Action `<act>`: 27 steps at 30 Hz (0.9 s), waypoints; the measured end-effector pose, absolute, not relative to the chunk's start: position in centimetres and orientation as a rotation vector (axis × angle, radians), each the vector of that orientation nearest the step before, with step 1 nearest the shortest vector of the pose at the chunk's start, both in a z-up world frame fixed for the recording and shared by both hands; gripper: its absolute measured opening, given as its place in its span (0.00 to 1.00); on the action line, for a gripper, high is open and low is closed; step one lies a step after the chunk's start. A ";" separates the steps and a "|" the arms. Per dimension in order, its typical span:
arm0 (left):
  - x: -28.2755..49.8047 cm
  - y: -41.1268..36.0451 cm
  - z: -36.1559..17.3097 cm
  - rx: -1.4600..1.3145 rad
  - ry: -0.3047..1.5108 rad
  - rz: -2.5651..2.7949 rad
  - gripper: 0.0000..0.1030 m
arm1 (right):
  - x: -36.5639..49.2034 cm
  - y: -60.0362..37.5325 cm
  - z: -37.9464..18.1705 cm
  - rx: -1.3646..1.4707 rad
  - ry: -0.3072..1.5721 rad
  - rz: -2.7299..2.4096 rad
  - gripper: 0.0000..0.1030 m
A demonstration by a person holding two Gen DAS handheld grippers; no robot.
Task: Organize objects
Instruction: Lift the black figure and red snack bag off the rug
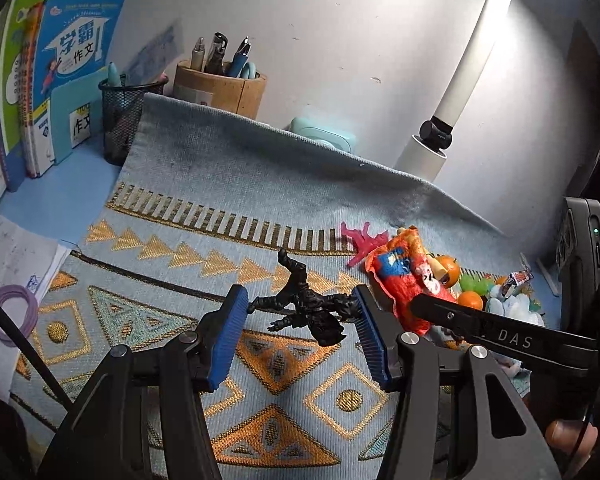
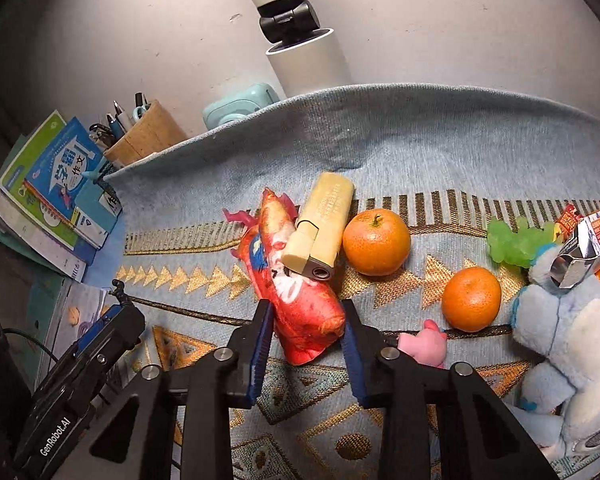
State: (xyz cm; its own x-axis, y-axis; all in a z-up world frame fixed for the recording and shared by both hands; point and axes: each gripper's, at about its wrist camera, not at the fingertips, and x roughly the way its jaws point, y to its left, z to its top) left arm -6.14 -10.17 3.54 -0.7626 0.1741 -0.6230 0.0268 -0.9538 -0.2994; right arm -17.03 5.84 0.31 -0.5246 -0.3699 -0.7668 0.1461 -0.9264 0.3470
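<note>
A black toy figure (image 1: 308, 312) spans the blue pads of my left gripper (image 1: 300, 304), limbs touching both pads, held just above the patterned mat (image 1: 180, 208). My right gripper (image 2: 306, 312) is shut on the lower end of a red printed plush (image 2: 296, 280), which lies on the mat among other toys. In the left wrist view one of the right gripper's fingers (image 1: 452, 314) reaches in from the right to the red plush (image 1: 400, 280). The right wrist view shows the left gripper (image 2: 112, 316) off to the left, a bit of the black figure (image 2: 118, 288) sticking up from it.
A cream folding case (image 2: 324, 224) leans on the plush. Two oranges (image 2: 376, 242) (image 2: 471, 298), green toy grapes (image 2: 512, 240), a pink toy (image 2: 428, 344), a blue-white plush (image 2: 572, 332) and a carton (image 2: 588, 240) lie right. Pen holders (image 1: 220, 84), books (image 1: 60, 80), lamp base (image 2: 308, 56) stand behind.
</note>
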 end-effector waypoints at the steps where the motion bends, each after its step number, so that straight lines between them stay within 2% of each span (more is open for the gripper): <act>1: -6.1 -10.2 3.5 -1.049 -0.453 2.839 0.50 | -16.6 5.7 0.5 1.326 -0.351 -2.480 0.22; 9: -6.1 -10.3 3.7 -1.045 -0.468 2.824 0.50 | -9.8 6.9 0.7 1.465 -0.545 -2.268 0.18; 14: -6.1 -9.9 3.6 -1.053 -0.463 2.813 0.50 | -5.5 7.9 0.4 1.517 -0.451 -2.341 0.18; 17: -6.0 -9.6 3.6 -1.055 -0.450 2.809 0.50 | -5.4 8.0 0.4 1.531 -0.319 -2.411 0.34; 19: -6.0 -9.5 3.5 -1.058 -0.441 2.811 0.50 | -5.4 8.0 0.7 1.514 -0.264 -2.434 0.55; 20: -6.0 -9.4 3.6 -1.059 -0.437 2.810 0.50 | -5.5 7.8 0.9 1.500 -0.240 -2.443 0.58; 22: -6.1 -9.4 3.6 -1.060 -0.437 2.802 0.50 | -5.6 7.5 1.5 1.460 -0.188 -2.469 0.62; 27: -6.2 -9.0 3.5 -1.072 -0.406 2.798 0.50 | -6.9 5.3 1.0 1.462 0.041 -2.483 0.62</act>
State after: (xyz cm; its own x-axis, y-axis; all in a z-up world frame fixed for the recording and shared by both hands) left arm -6.17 -9.02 3.52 -0.7425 0.2037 -0.6382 -0.0139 -0.9571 -0.2893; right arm -6.93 5.29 0.99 -0.4601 -0.2073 -0.8633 0.2360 -0.9659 0.1062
